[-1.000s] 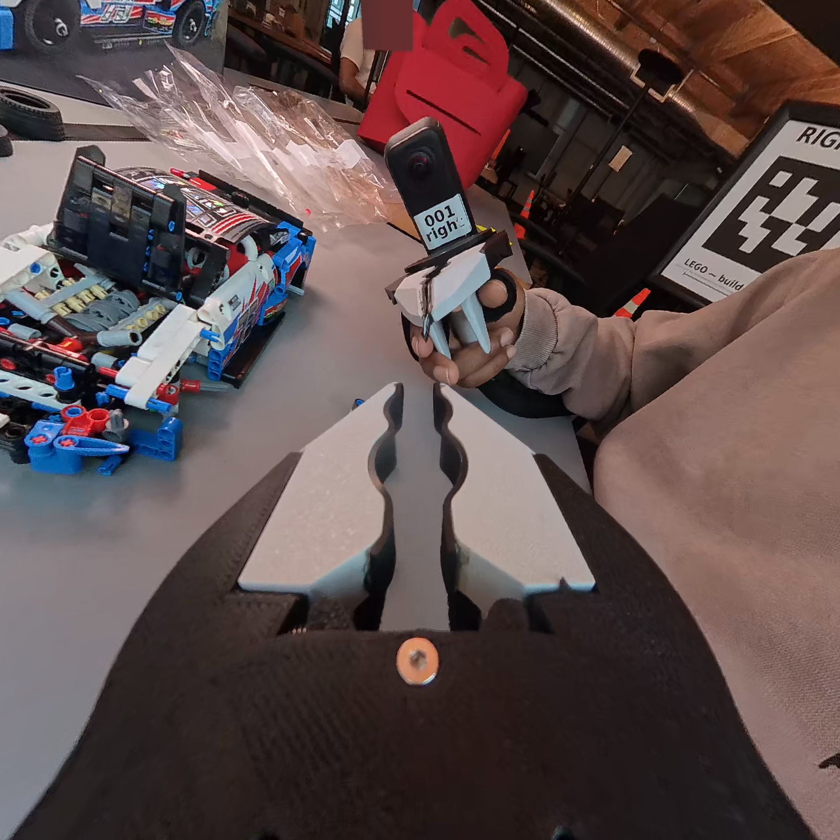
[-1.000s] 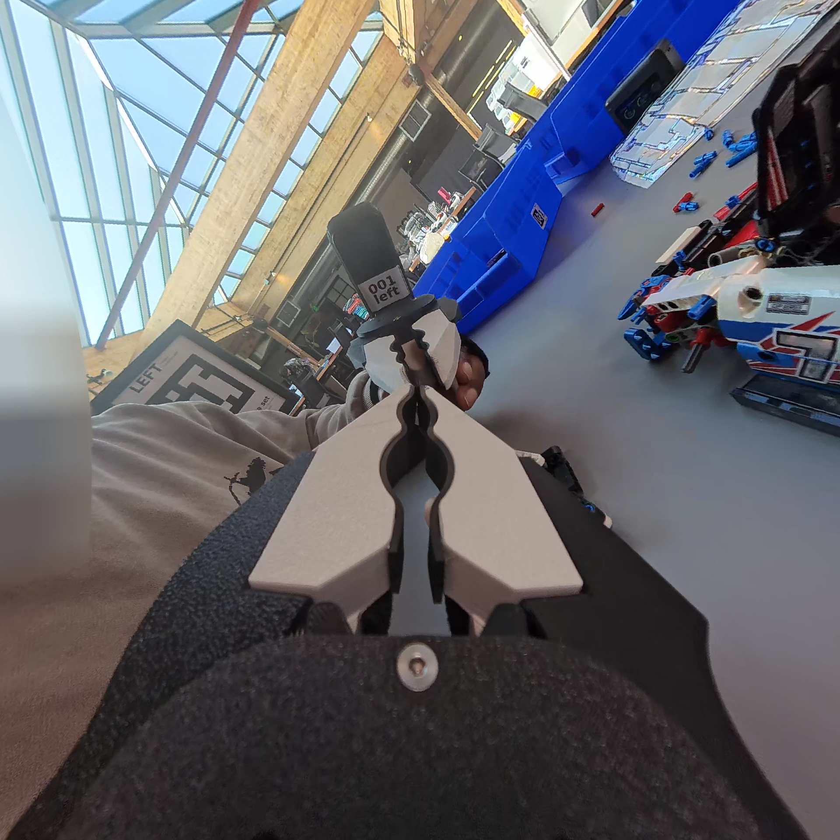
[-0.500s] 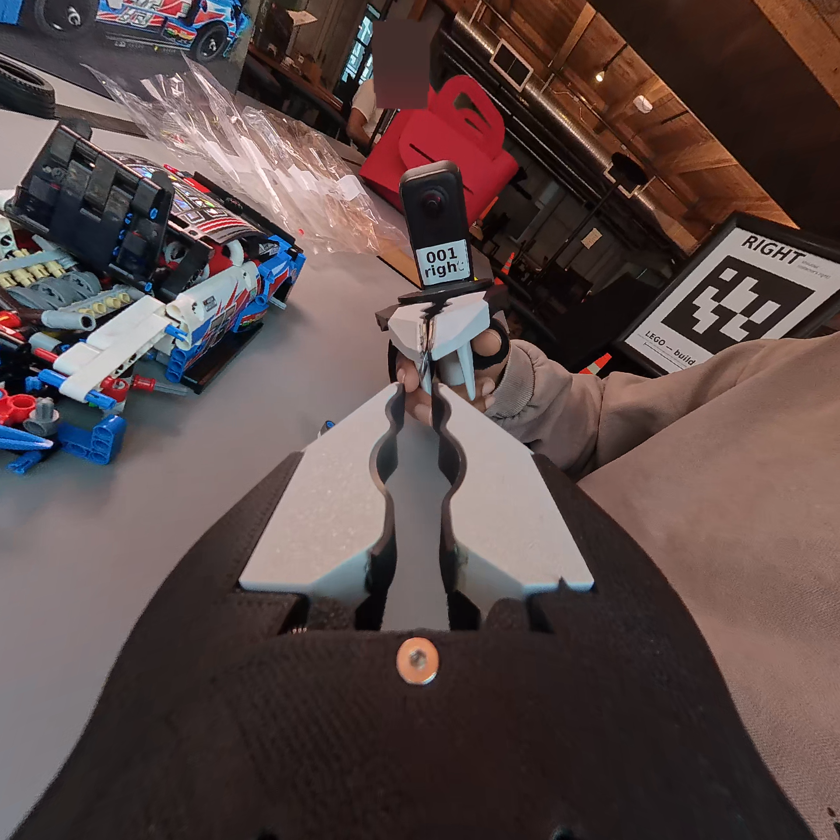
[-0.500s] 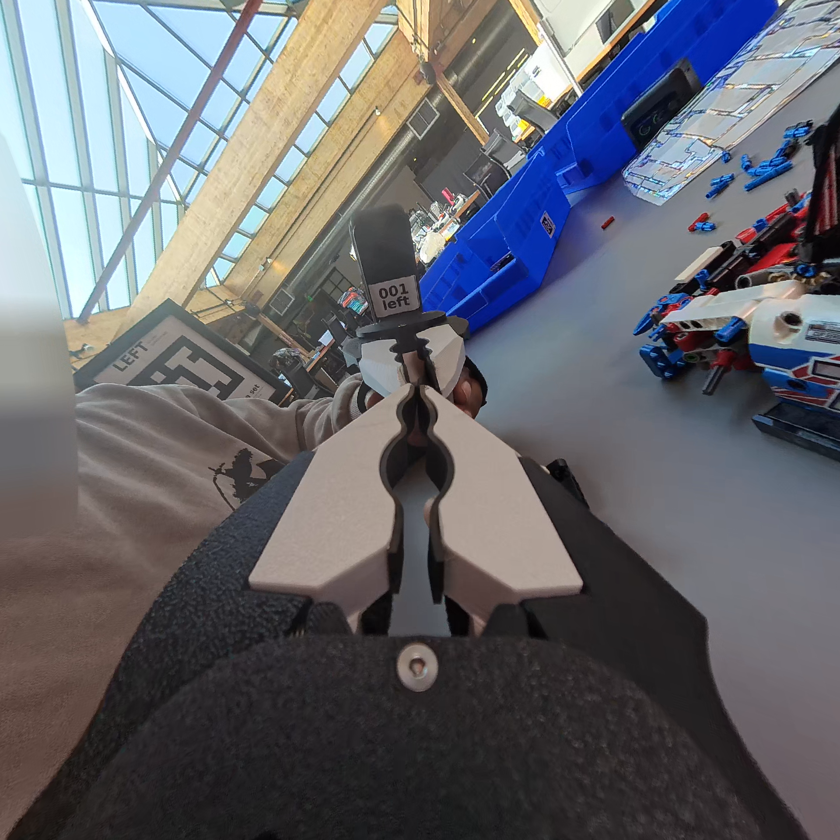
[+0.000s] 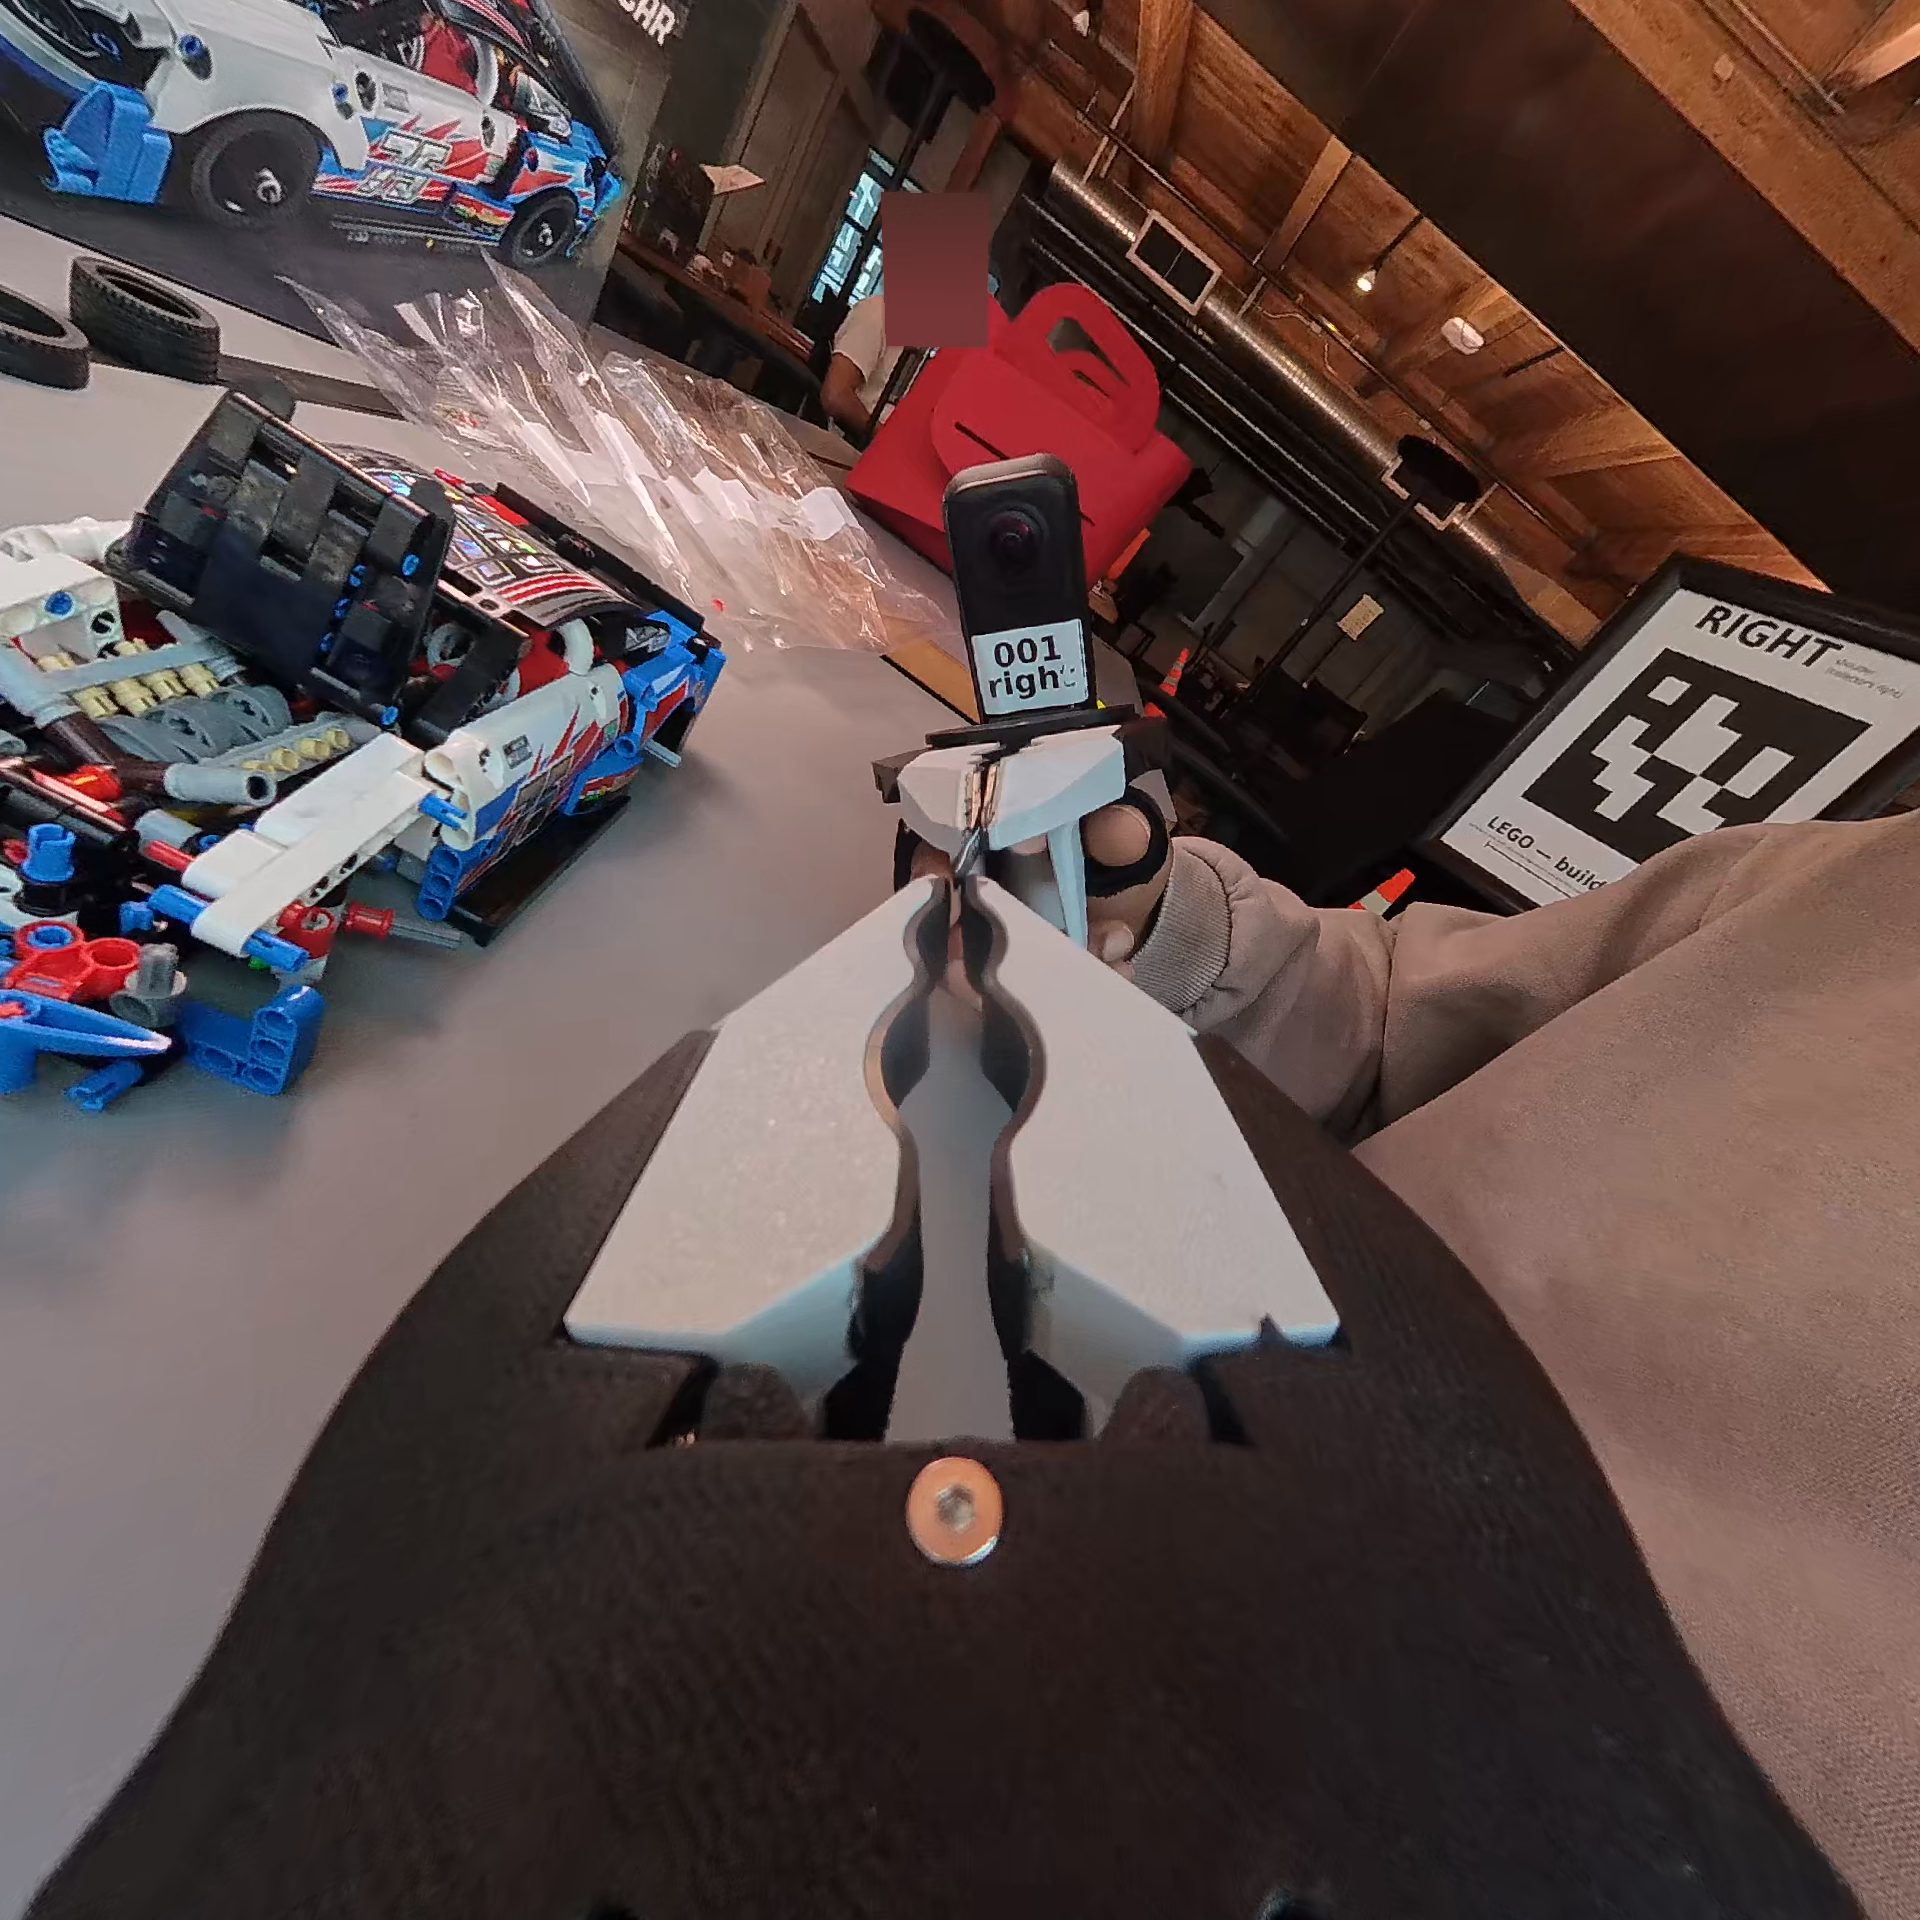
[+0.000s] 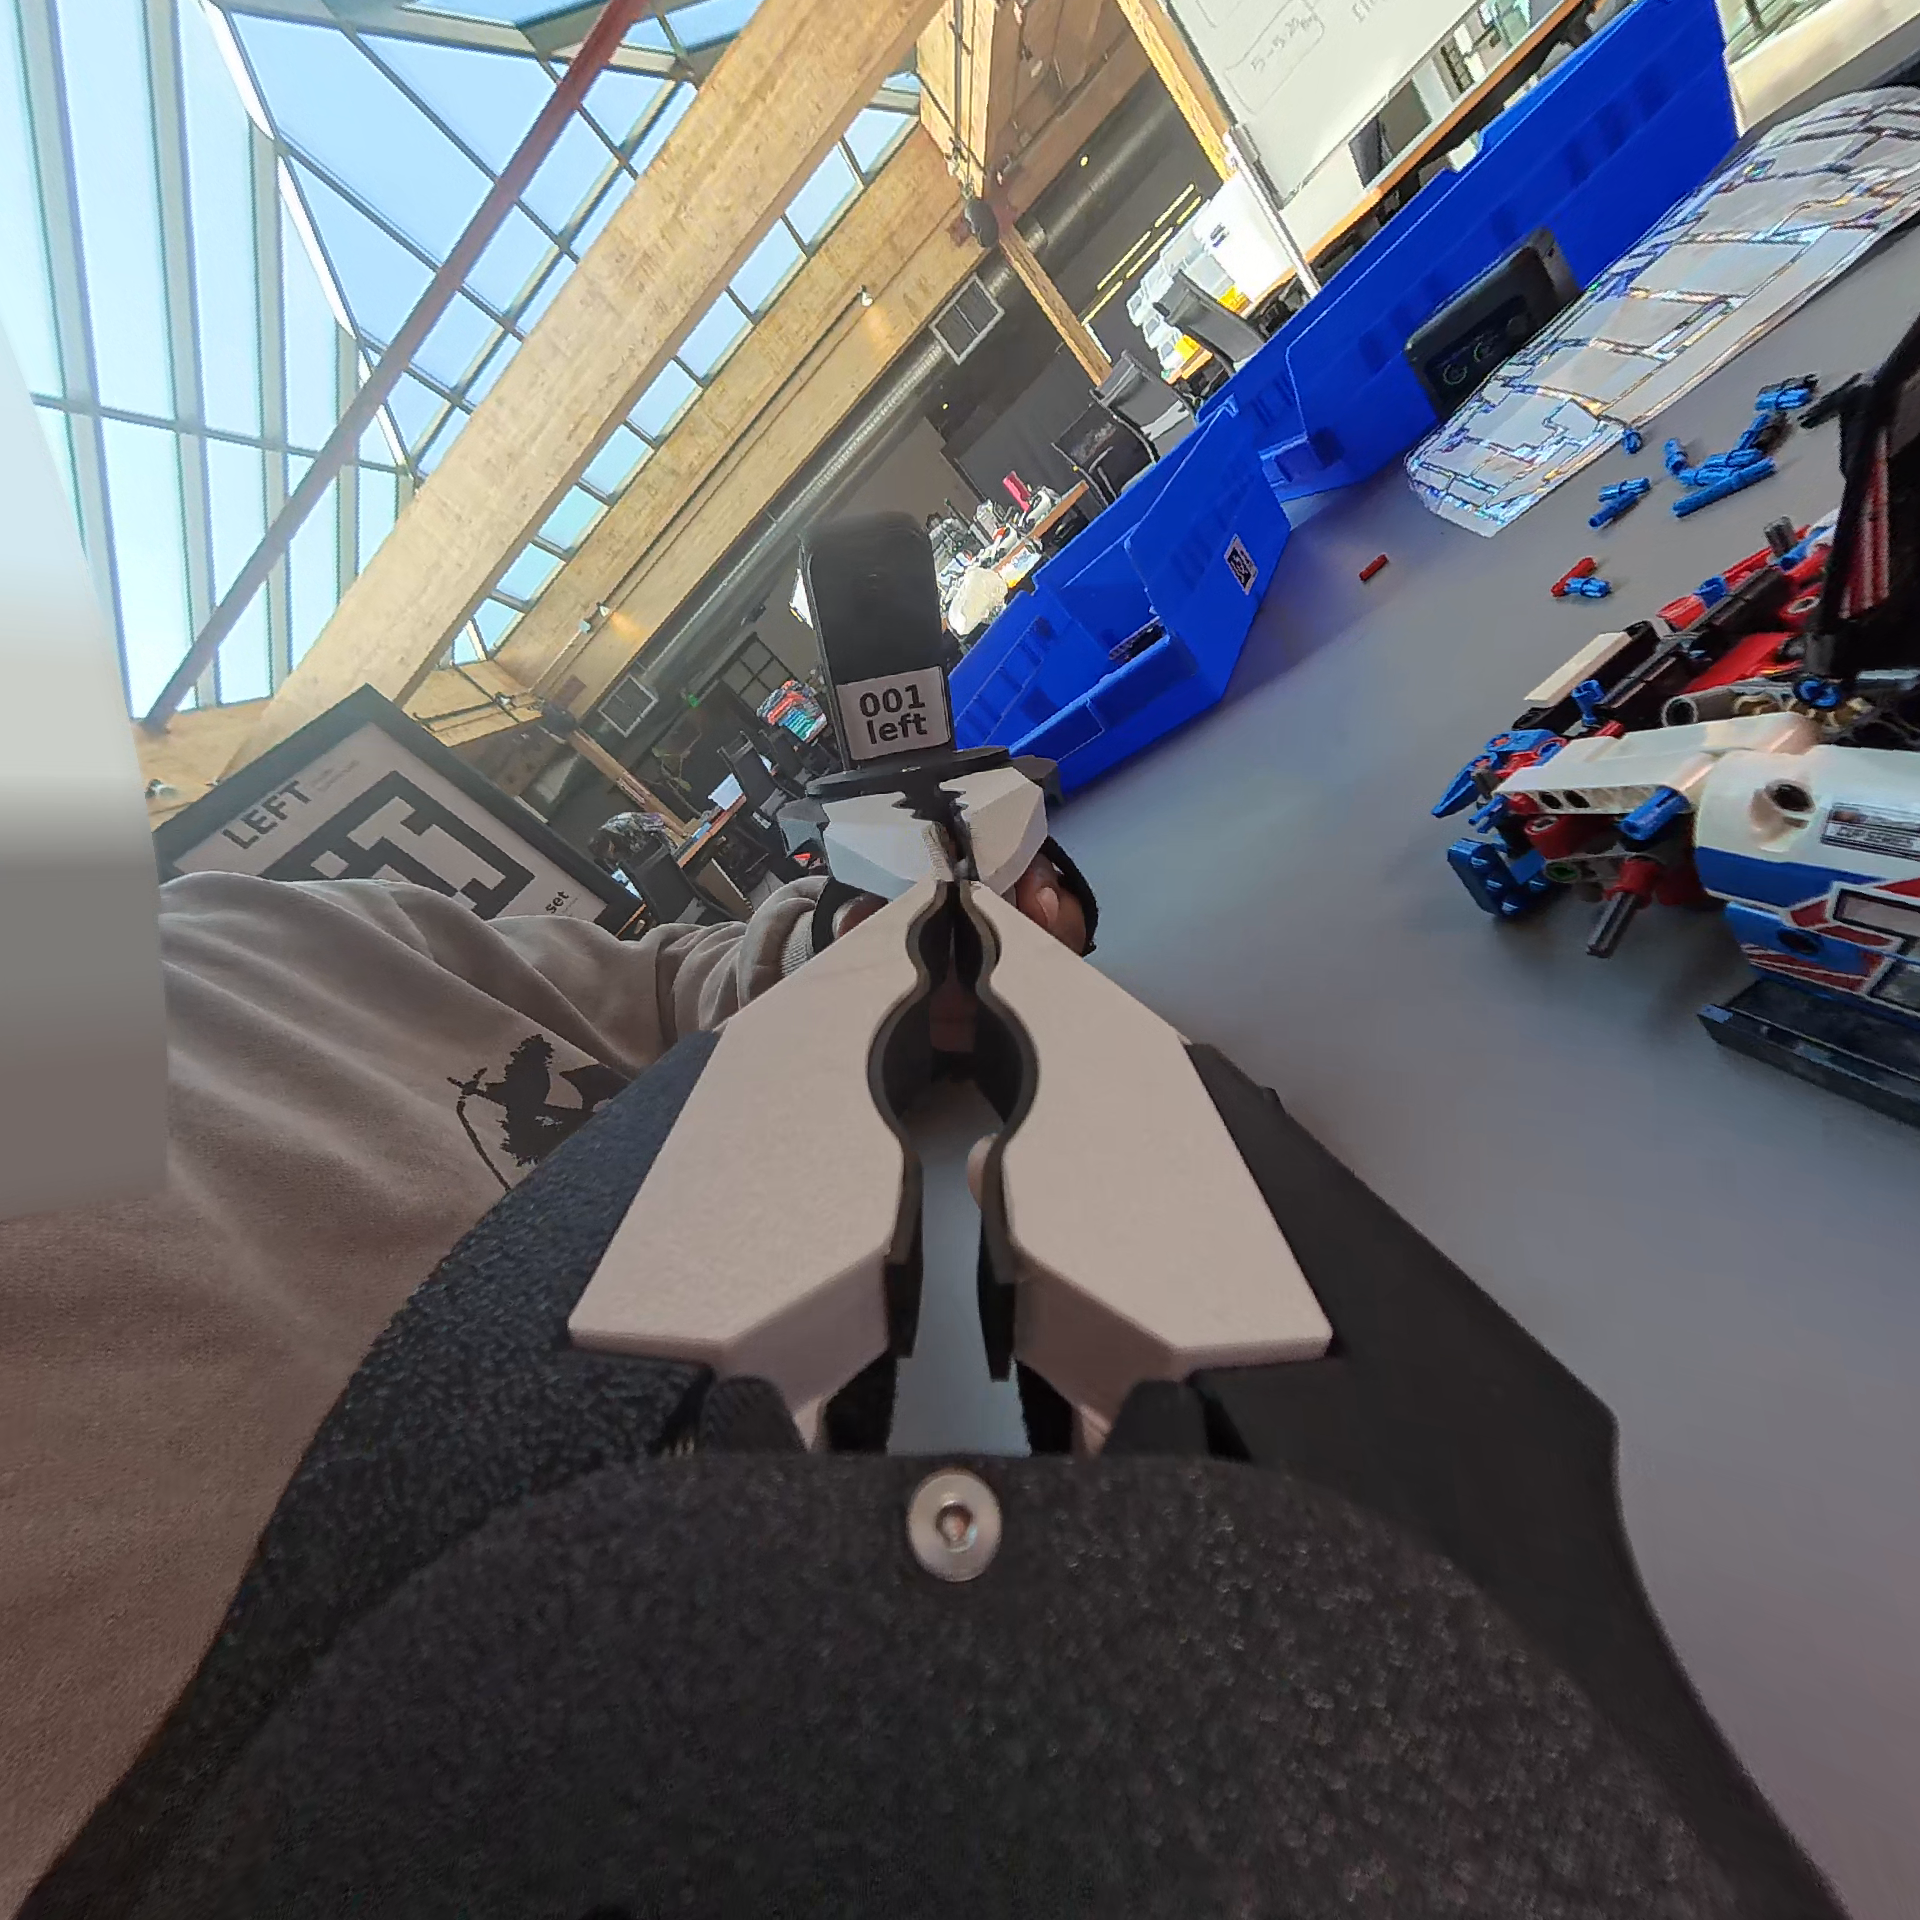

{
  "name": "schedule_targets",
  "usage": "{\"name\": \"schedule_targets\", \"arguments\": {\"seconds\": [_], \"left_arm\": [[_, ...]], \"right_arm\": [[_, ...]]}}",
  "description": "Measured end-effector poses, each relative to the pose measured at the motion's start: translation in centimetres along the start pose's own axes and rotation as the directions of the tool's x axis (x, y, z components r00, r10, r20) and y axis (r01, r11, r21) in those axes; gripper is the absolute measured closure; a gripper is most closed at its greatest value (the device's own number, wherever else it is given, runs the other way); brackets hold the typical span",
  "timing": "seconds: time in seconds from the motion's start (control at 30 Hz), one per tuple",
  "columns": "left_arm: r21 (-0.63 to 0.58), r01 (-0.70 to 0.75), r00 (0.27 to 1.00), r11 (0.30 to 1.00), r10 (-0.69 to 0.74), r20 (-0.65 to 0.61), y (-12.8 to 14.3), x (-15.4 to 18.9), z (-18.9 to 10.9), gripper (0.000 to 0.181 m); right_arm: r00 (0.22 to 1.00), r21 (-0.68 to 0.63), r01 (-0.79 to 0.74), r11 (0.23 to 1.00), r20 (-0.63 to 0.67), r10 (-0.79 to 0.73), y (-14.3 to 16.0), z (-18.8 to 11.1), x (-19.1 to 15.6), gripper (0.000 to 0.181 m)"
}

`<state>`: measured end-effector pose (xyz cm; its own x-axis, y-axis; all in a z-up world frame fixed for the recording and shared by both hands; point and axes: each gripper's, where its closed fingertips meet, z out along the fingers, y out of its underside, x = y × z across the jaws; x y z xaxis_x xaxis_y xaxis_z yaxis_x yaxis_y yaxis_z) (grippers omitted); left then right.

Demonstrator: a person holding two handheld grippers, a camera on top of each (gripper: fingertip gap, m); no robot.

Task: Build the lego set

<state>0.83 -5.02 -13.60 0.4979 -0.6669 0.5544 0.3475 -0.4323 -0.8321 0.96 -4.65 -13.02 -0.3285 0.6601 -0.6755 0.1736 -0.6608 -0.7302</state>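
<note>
The half-built blue, white and red lego car (image 5: pixel 416 707) lies on the grey table (image 5: pixel 260 1299) at the left; in the right wrist view the lego car (image 6: pixel 1714 831) is at the right. The two grippers are raised and point at each other, tip to tip. My right gripper (image 6: pixel 954 899) is shut on a small thin dark piece (image 5: pixel 969 857). It also shows in the left wrist view (image 5: pixel 977 821). My left gripper (image 5: pixel 956 899) has its jaws closed to a sliver on the same piece's other end. The piece is mostly hidden between the tips.
Clear plastic bags (image 5: pixel 644 488), black tyres (image 5: pixel 145 322) and the set's box (image 5: pixel 312 135) lie behind the car. Blue bins (image 6: pixel 1247 571), a sticker sheet (image 6: pixel 1662 343) and loose blue pins (image 6: pixel 1714 468) sit farther off. Framed marker boards (image 5: pixel 1683 748) stand beside the person's sleeve (image 5: pixel 1455 987). Only a small space, under 4 cm, lies between the two pairs of fingers.
Both grippers rose and closed the distance until their tips met. My left gripper's jaws narrowed from a clear gap to nearly touching. The right gripper stayed shut on the piece.
</note>
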Motion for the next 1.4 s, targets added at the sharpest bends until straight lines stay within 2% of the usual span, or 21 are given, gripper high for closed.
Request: {"name": "schedule_targets", "arguments": {"seconds": [0.8, 1.23, 1.4], "left_arm": [[0.030, -0.003, 1.000, 1.000, 0.002, 0.028, -0.5, -0.7, -0.5, 0.181], [-0.011, 0.007, 0.999, 1.000, -0.007, 0.039, 0.3, -1.6, -0.5, 0.176], [-0.107, -0.068, 0.995, 0.992, 0.075, 0.066, 1.7, -2.1, -0.2, 0.173]], "right_arm": [[0.999, 0.055, 0.032, 0.998, -0.034, -0.030, -1.1, -0.6, 0.3, 0.181], [0.995, 0.105, 0.020, 0.994, -0.100, -0.009, -2.3, -1.6, 1.4, 0.181], [0.993, 0.083, 0.020, 0.996, -0.115, -0.010, -1.9, -1.3, 1.6, 0.181]]}}
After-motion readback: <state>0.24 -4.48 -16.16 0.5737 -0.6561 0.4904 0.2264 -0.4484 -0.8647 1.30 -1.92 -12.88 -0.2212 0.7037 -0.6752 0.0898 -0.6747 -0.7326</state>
